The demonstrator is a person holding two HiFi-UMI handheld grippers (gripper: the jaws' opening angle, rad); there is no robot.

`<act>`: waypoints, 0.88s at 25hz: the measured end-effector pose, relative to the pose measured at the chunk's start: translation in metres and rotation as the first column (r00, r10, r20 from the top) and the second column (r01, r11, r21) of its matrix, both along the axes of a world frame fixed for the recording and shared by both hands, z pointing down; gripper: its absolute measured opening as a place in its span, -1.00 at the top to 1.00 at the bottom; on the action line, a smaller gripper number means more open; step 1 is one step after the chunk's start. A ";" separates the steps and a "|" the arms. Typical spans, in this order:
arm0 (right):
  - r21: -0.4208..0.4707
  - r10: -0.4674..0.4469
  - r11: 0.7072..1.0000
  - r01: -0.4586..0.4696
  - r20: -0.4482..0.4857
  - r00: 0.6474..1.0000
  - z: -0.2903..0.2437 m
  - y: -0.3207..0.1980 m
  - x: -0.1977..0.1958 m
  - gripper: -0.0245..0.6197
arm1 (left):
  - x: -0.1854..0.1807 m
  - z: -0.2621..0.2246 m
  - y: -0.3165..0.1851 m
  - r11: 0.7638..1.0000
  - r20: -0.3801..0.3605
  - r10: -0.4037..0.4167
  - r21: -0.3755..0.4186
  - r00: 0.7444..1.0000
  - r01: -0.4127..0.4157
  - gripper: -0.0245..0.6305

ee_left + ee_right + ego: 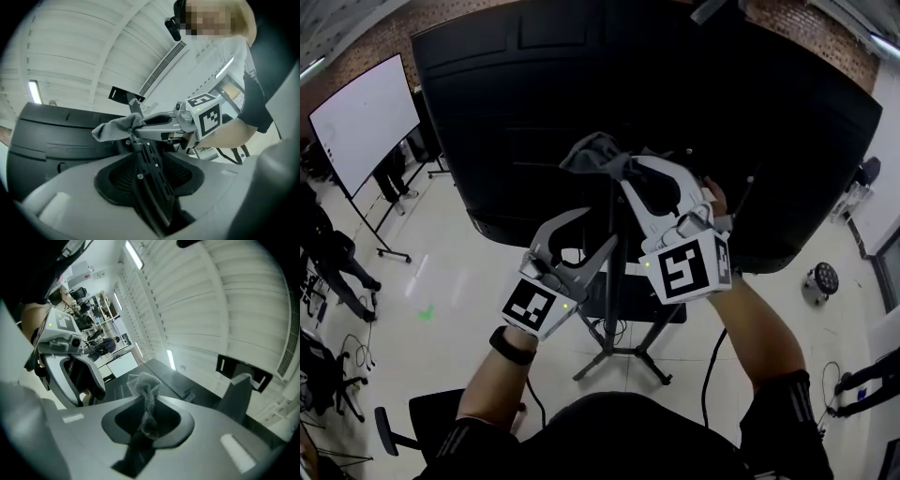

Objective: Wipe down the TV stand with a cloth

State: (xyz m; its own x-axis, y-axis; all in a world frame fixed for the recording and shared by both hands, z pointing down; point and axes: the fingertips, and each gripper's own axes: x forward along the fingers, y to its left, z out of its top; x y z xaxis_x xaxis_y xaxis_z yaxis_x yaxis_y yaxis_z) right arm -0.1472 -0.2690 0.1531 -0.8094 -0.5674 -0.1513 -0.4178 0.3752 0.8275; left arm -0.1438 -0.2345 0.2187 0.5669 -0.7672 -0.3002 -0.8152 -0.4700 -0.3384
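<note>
No text or number can be read.

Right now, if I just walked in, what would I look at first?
A huge black TV fills the top of the head view. In front of it, near the middle, the right hand-held gripper pinches a bunched grey cloth. The left hand-held gripper is just below and to the left, shut with nothing in it.
</note>
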 end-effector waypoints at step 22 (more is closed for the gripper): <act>0.327 0.286 0.933 -0.149 -0.424 0.859 0.033 -0.051 -0.200 0.76 | -0.161 0.019 -0.004 0.997 -0.050 -0.066 -0.031 0.997 0.064 0.35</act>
